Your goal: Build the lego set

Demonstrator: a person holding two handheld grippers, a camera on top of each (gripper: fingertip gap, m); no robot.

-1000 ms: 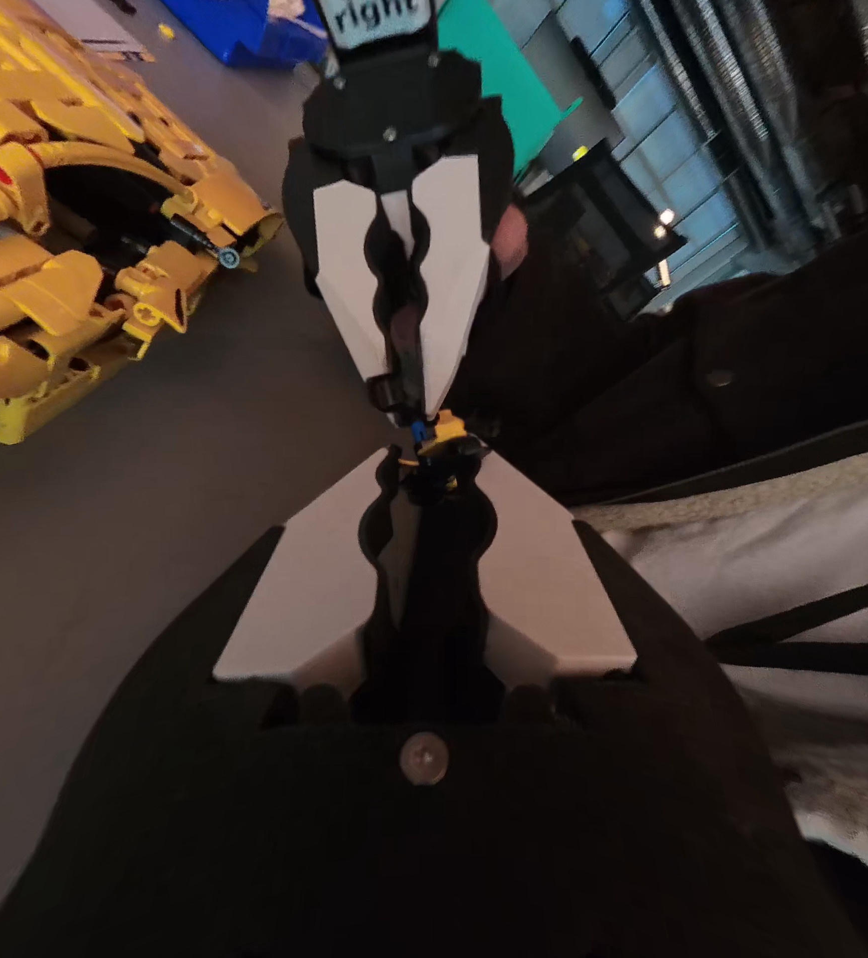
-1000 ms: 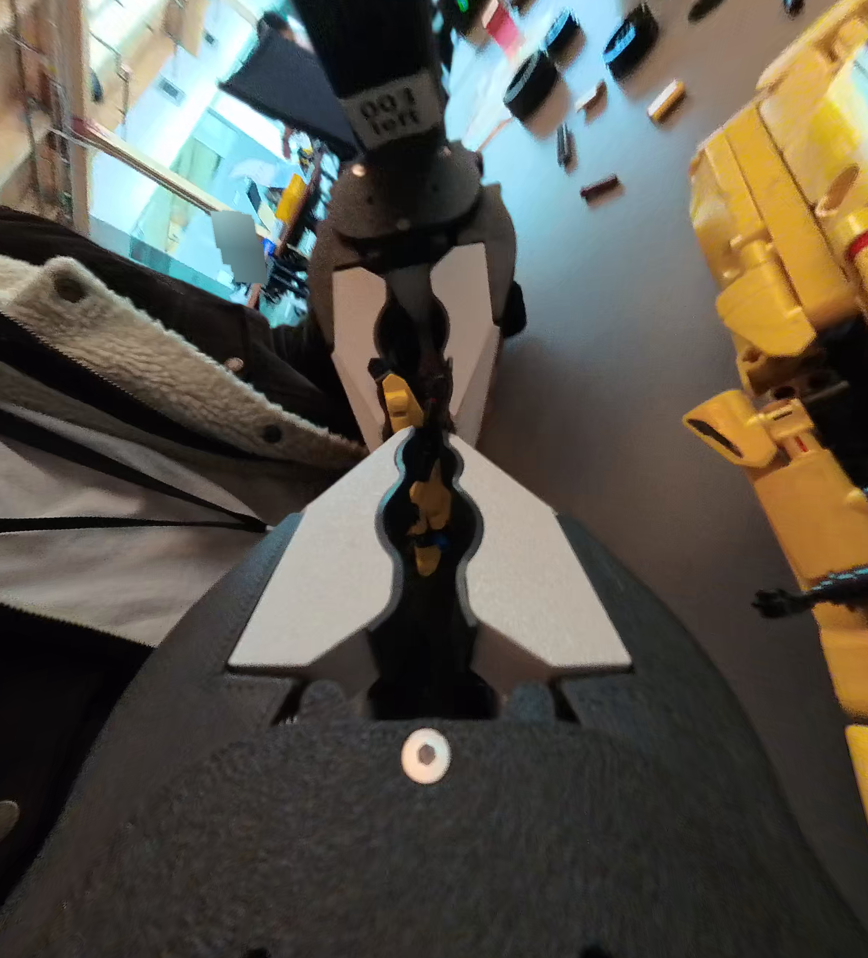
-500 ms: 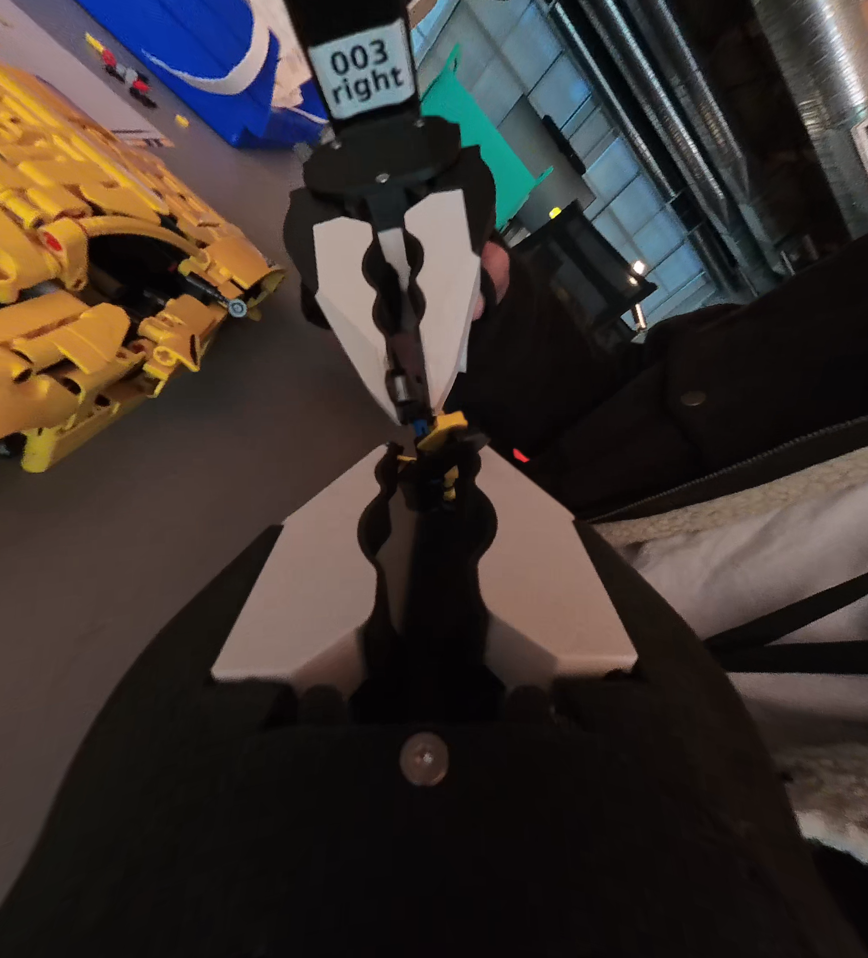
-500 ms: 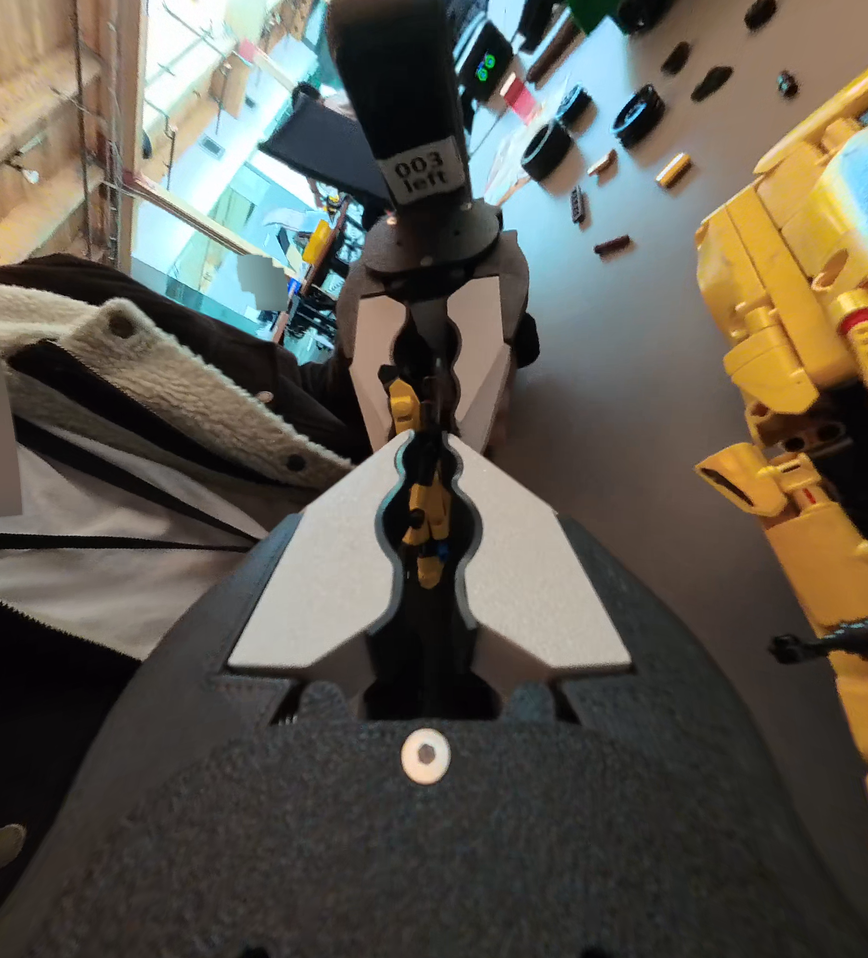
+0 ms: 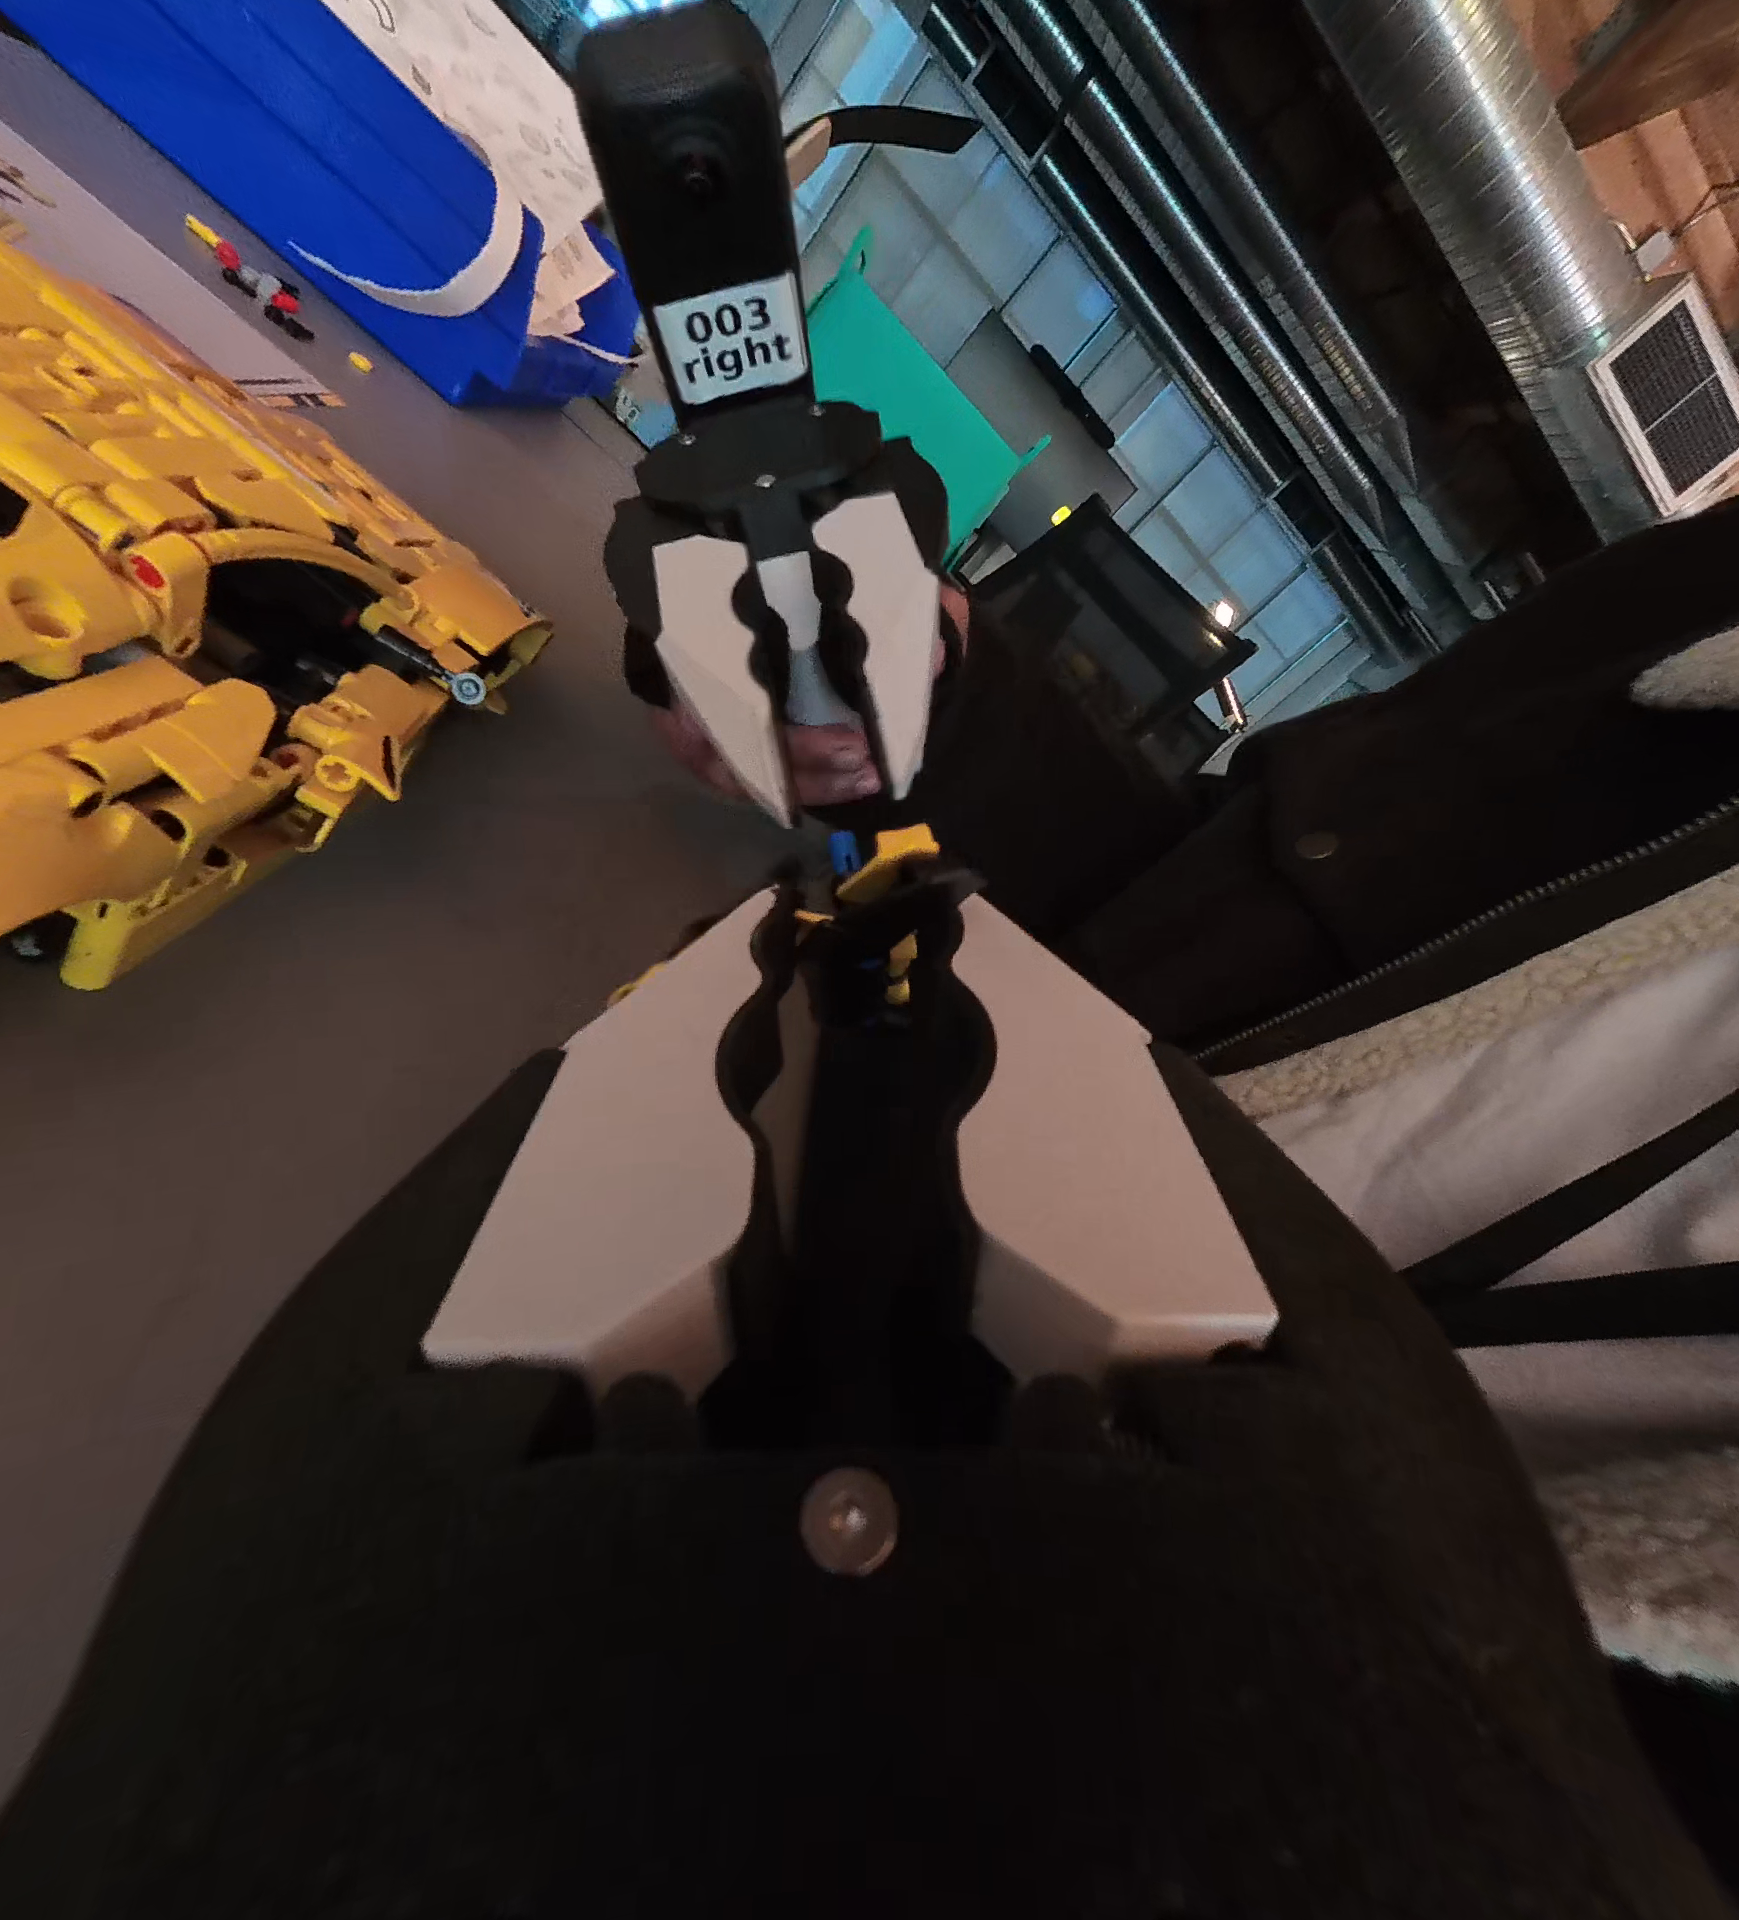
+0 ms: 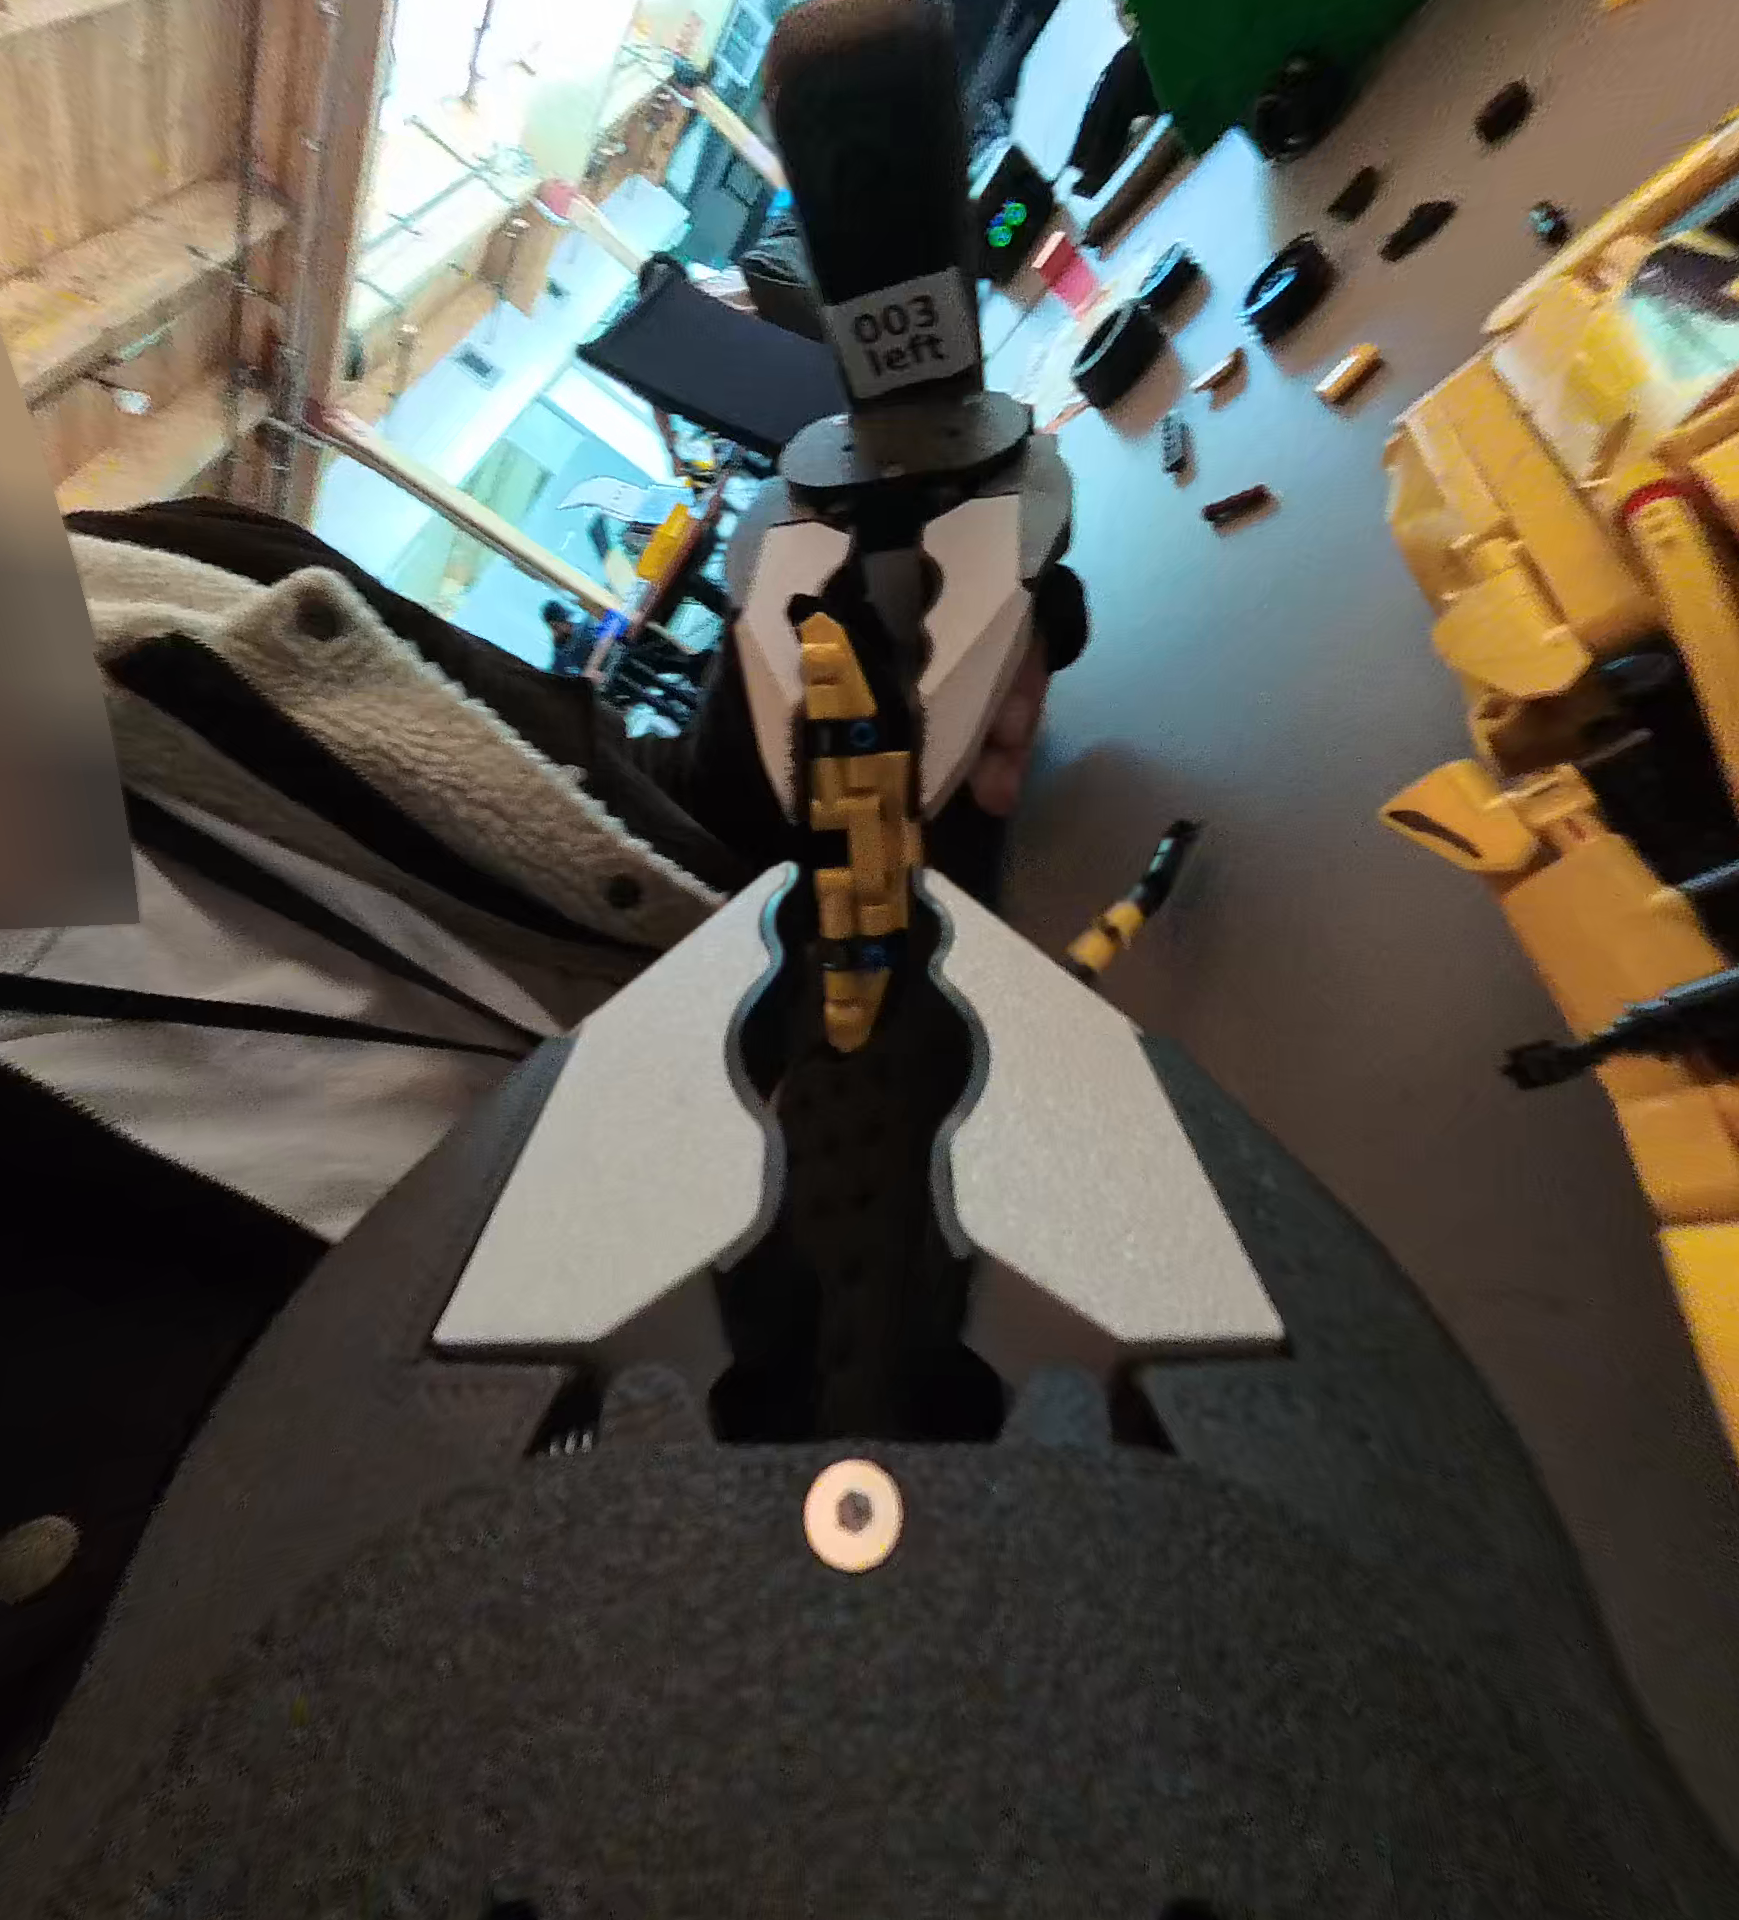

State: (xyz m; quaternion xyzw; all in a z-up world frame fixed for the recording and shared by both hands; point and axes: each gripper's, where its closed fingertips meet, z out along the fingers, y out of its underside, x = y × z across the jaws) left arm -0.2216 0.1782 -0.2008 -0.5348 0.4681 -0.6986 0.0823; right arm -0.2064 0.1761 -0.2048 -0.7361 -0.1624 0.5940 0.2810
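The left gripper [image 5: 860, 914] pinched a small yellow-and-black lego piece [image 6: 854, 831] off the table, seemingly steadying it for joining, while the right gripper [image 6: 849, 914], jaws slightly spread around its end, faced it beside the yellow car model [image 5: 169, 665]

Each gripper [image 5: 860, 914] is a black textured body with 2 pale, faceted fingers [image 5: 636, 1195] edged in wavy black pads, 1 silver screw [image 5: 849, 1522] at the base and a white label [image 5: 735, 343] on its black handle. The person wears a dark jacket [image 6: 252, 727] lined in cream fleece.
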